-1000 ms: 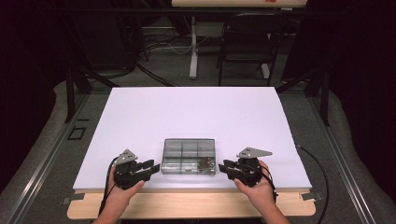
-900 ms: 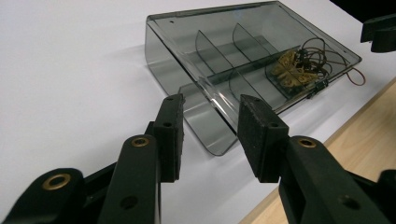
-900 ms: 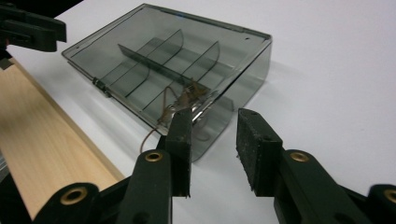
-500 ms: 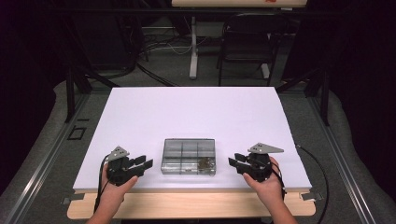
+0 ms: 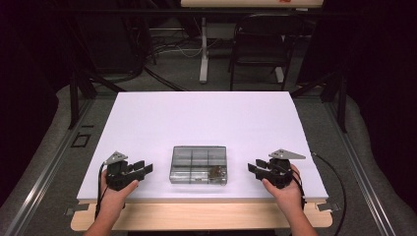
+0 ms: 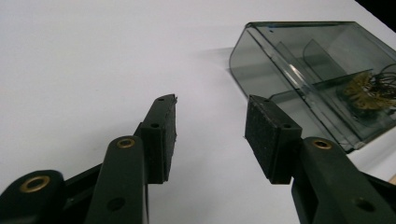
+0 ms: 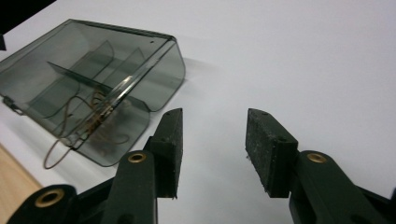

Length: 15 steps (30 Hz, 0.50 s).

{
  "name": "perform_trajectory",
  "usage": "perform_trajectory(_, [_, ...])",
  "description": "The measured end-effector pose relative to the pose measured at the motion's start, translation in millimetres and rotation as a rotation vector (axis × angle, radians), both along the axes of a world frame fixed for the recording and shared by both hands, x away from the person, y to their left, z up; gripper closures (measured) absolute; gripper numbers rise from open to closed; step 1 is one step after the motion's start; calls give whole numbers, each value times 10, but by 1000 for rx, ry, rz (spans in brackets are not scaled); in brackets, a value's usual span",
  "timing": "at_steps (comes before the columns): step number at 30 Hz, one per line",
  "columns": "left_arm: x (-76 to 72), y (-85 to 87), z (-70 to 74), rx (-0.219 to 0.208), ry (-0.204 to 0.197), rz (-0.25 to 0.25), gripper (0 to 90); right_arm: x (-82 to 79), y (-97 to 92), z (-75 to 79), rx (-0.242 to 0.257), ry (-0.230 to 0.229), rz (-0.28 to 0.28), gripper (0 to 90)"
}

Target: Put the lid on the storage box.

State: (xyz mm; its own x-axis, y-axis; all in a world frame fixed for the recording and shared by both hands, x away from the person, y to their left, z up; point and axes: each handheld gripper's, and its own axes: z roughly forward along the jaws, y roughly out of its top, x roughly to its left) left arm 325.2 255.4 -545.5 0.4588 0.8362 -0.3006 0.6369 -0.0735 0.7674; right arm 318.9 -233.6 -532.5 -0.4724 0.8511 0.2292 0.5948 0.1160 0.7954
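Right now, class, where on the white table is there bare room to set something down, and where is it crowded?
The whole far half of the white table, beyond the smoky clear plastic compartment box, is bare. Narrow free strips lie between the box and the open left claw and the open right claw. The near edge is crowded: box, claws and hands.

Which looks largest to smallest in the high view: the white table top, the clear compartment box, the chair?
1. white table top, by far the largest.
2. chair, though it stands farther back, so its true size is unsure.
3. clear compartment box, slightly smaller-looking than the chair.
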Motion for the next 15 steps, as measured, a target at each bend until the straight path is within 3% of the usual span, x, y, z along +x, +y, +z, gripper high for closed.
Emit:
perform_trajectory(7, [62,46,-95,28,12,18,514,69,-106,-109,-31,10,-68,531])
perform_trajectory(15, [134,97,-171,56,18,59,488,135,-198,-203,-4,32,-125,502])
